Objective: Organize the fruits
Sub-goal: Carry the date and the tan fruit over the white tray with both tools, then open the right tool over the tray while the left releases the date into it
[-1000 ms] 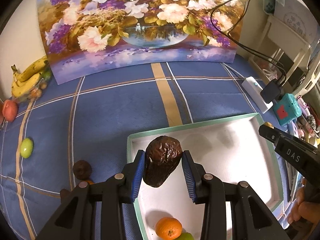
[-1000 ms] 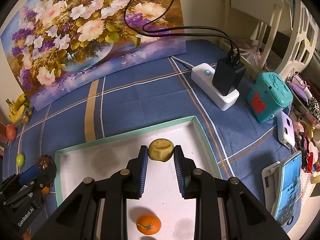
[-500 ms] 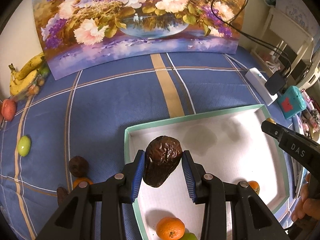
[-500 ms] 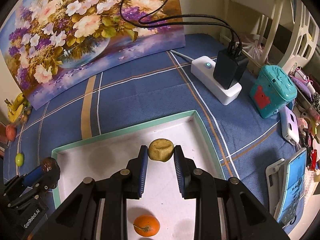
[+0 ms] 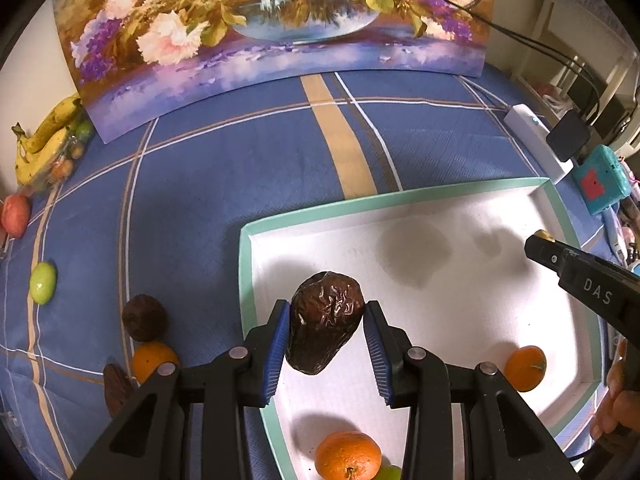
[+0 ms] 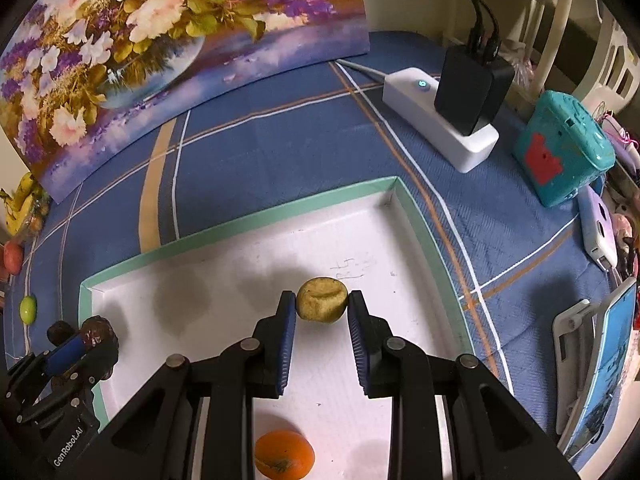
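My left hand-held gripper [image 5: 325, 330] clamps wrinkly dark fruit [image 5: 325, 320] mid-frame over tray [image 5: 440, 196]; soft, grip sides gently. Right hand-held gripper [image 6: 322, 312] pinches small yellow fruit [image 6: 322, 299], light, firm-ish.

left wrist: steeply down, close over tray [image 5: 440, 194] | right wrist: same | shared: tray, floral painting [image 6: 120, 52]

blue plaid tablecloth [image 5: 224, 184], green-rimmed white tray [image 5: 400, 194]

A blue plaid tablecloth [image 5: 224, 184] meets a floral painting [image 5: 280, 20] propped against the pale wall [image 5: 28, 68]
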